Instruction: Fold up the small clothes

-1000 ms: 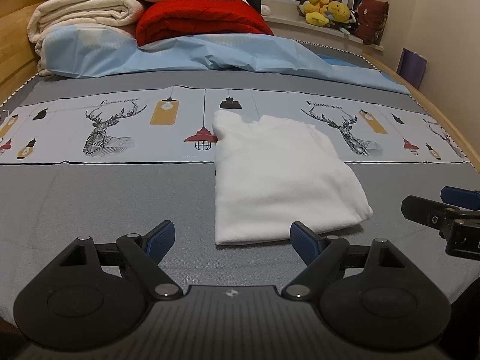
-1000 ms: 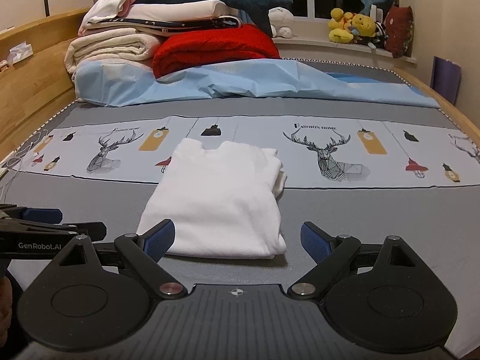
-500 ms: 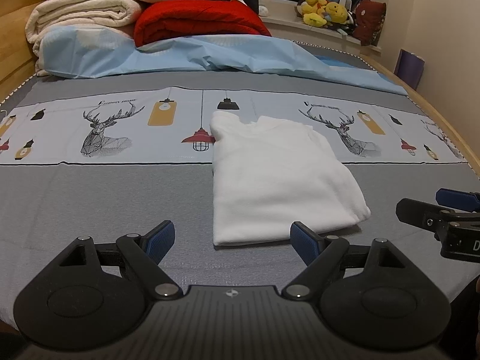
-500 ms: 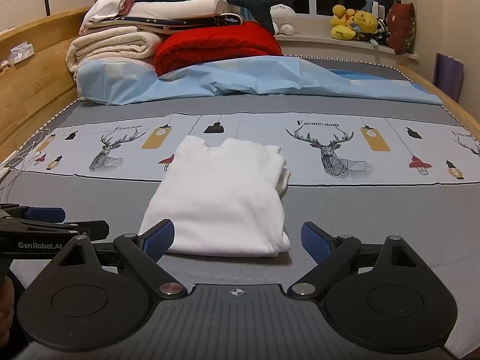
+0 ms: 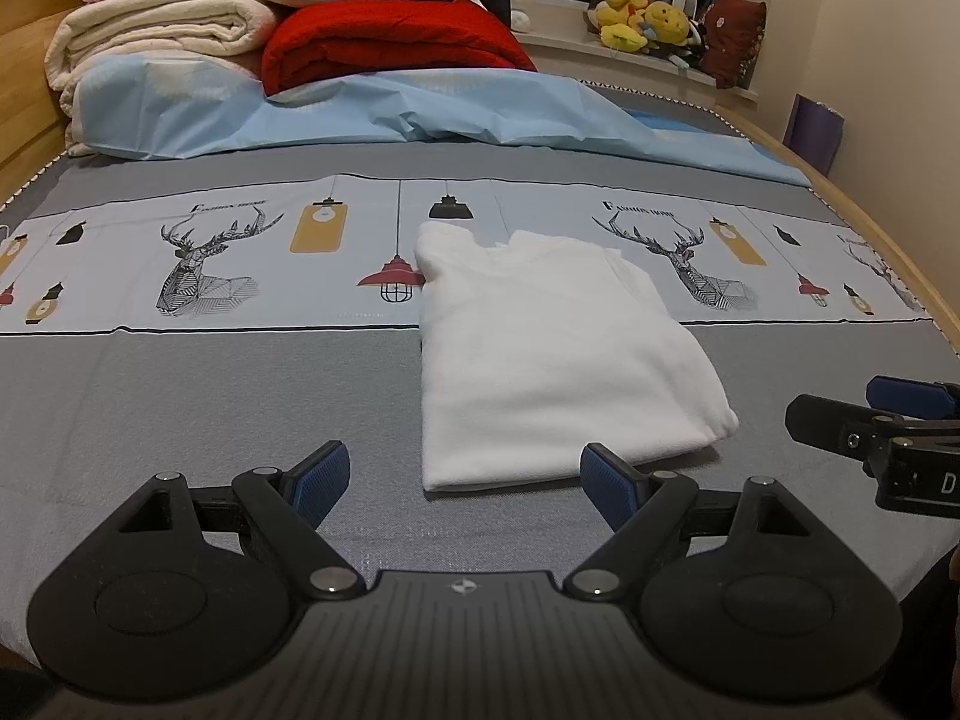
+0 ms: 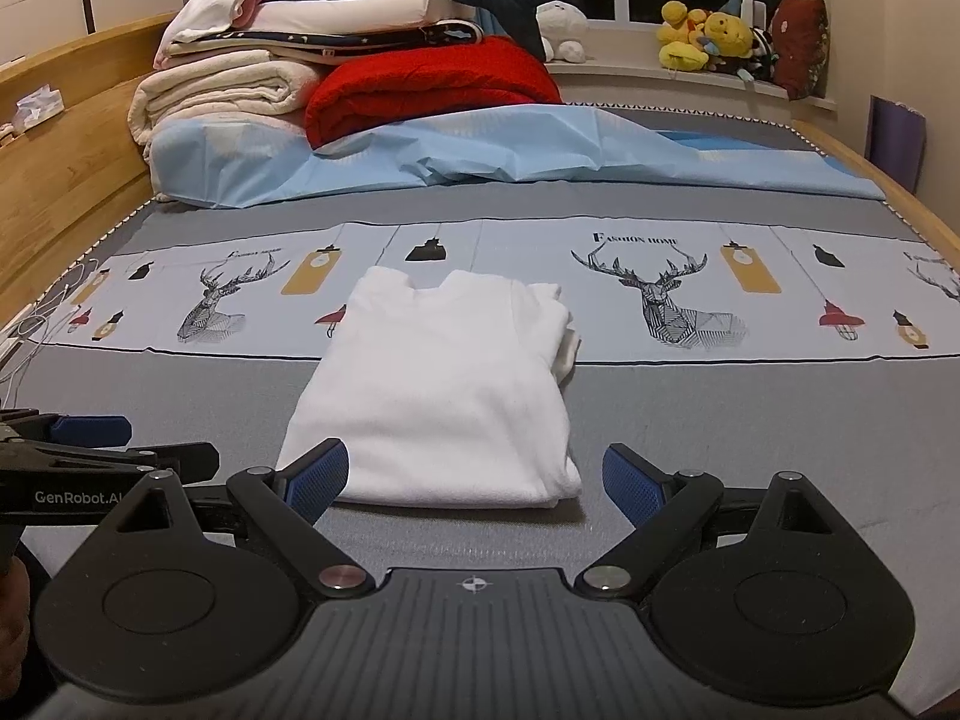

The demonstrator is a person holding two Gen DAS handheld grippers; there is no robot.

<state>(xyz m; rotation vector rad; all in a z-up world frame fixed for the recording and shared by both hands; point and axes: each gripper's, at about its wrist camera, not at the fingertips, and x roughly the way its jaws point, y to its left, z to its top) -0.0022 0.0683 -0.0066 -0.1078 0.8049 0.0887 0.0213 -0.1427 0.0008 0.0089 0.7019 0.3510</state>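
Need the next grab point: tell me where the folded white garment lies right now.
The folded white garment lies flat mid-bed on the grey deer-print sheet, straight ahead of the open right gripper and ahead-right of the open left gripper.

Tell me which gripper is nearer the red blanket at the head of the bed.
Neither, clearly. The left gripper and right gripper both hang open near the white shirt, far from the red blanket.

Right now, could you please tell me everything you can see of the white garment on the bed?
The white garment is a small top of soft, fleecy-looking fabric, folded into a neat rectangle with its neckline at the far end. Layered edges show along its right side. It lies flat on the bed cover, half on the grey band, half on the deer print. Neither open gripper touches it.
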